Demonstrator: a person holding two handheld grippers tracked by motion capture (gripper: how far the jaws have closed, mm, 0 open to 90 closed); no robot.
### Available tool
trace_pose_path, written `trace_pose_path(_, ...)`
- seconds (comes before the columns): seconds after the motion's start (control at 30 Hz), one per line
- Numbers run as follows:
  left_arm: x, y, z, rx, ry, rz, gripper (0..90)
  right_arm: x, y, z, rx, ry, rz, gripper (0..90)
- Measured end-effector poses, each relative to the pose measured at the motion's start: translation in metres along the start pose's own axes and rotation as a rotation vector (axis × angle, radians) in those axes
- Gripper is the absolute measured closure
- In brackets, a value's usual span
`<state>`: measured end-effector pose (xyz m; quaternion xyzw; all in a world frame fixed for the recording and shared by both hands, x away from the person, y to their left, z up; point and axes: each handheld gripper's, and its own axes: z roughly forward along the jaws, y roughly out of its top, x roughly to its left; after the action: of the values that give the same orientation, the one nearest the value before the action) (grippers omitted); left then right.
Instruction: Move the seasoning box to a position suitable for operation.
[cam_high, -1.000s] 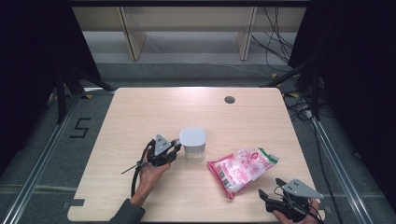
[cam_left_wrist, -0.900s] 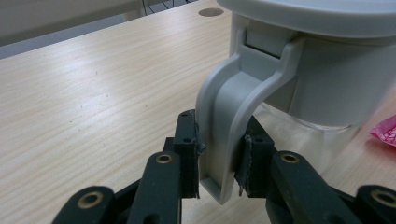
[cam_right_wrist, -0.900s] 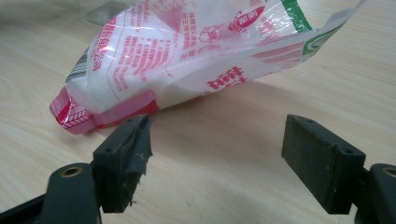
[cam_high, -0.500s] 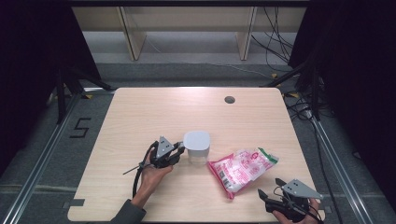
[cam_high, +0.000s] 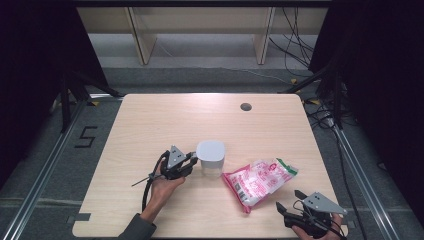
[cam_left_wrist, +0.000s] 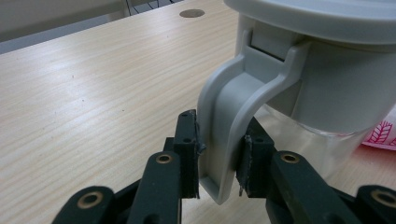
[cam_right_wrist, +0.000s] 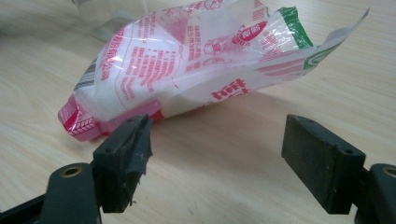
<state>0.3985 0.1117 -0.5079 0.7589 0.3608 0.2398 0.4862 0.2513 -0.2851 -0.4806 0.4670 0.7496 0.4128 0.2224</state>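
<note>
Handle (cam_left_wrist: 224, 140) of the grey-lidded container (cam_high: 210, 158) sits clamped between your left gripper's (cam_high: 189, 163) black pads, one on each side of the grey loop, so you have the jar by its grip. Compared with a second ago, the container has slid a little toward the near edge of the table (cam_high: 150, 120) along with your hand, and over the last half second it has hardly shifted (the jaws look no tighter or looser than before). I judge that the pull is done or pausing, and the jar is now parked close to the bag for the next step.

Directly ahead of your left gripper the jar's clear body rises, its lid above the pads. Beyond it, on the far side from your left hand, lies the pink and white bag (cam_high: 260, 180). Your right gripper (cam_high: 295, 216) rests with jaws wide apart, empty, the bag just ahead of its tips and not touching them.
</note>
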Motion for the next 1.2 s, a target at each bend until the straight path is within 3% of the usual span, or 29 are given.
trace_pose_path(0.03,0.001,0.0,0.0,0.007,0.002,0.008,72.1,-0.001,0.0,0.0,0.0,0.0,-0.018,24.7)
trace_pose_path(0.07,0.001,0.0,-0.001,0.007,0.0,0.008,72.0,0.0,0.0,0.0,0.003,0.001,-0.004,24.7)
trace_pose_path(0.1,0.001,0.0,-0.001,0.009,0.003,0.006,72.0,-0.003,0.0,0.001,-0.008,0.009,-0.048,24.8)
trace_pose_path(0.13,0.001,0.0,-0.001,0.008,0.006,0.004,72.0,-0.003,0.001,0.001,-0.007,0.01,-0.047,24.7)
trace_pose_path(0.17,0.001,0.0,-0.002,0.01,0.011,0.002,72.1,0.0,0.0,0.0,0.002,0.002,-0.009,24.7)
trace_pose_path(0.23,0.002,0.0,-0.002,0.01,0.005,0.001,72.0,-0.002,0.002,0.001,-0.02,0.012,-0.039,24.7)
trace_pose_path(0.33,0.001,0.0,-0.001,0.008,0.009,-0.006,71.3,0.0,0.002,0.001,-0.032,0.022,-0.01,24.8)
trace_pose_path(0.43,0.001,0.001,-0.004,0.023,-0.002,0.001,64.5,0.001,0.005,0.001,-0.066,0.028,-0.008,24.3)
trace_pose_path(0.47,0.002,0.002,-0.006,0.032,0.006,0.009,62.0,0.004,0.006,0.001,-0.068,0.031,0.018,22.9)
trace_pose_path(0.53,0.005,0.004,-0.01,0.032,-0.006,0.005,56.0,0.004,0.009,0.004,-0.098,0.051,-0.02,21.2)
trace_pose_path(0.57,0.006,0.004,-0.012,0.03,-0.019,0.004,53.9,0.006,0.011,0.005,-0.105,0.041,-0.029,20.9)
trace_pose_path(0.6,0.006,0.004,-0.012,0.03,-0.019,0.004,52.0,0.008,0.013,0.006,-0.107,0.062,-0.021,20.8)
trace_pose_path(0.63,0.009,0.005,-0.016,0.03,-0.065,0.007,50.7,0.01,0.016,0.008,-0.101,0.073,-0.019,20.0)
trace_pose_path(0.73,0.012,0.008,-0.027,0.054,-0.119,0.022,45.9,0.019,0.027,0.017,-0.124,0.097,-0.046,16.2)
trace_pose_path(0.8,0.013,0.011,-0.034,0.06,-0.123,0.037,43.6,0.023,0.034,0.021,-0.136,0.11,-0.084,15.4)
trace_pose_path(0.87,0.014,0.015,-0.04,0.055,-0.127,0.01,39.9,0.031,0.041,0.027,-0.143,0.129,-0.085,15.3)
trace_pose_path(1.0,0.016,0.02,-0.049,0.043,-0.116,-0.004,37.1,0.043,0.052,0.041,-0.142,0.167,-0.137,15.9)
trace_pose_path(1.2,0.017,0.024,-0.055,0.028,-0.11,-0.015,36.6,0.051,0.061,0.055,-0.105,0.16,-0.182,24.6)
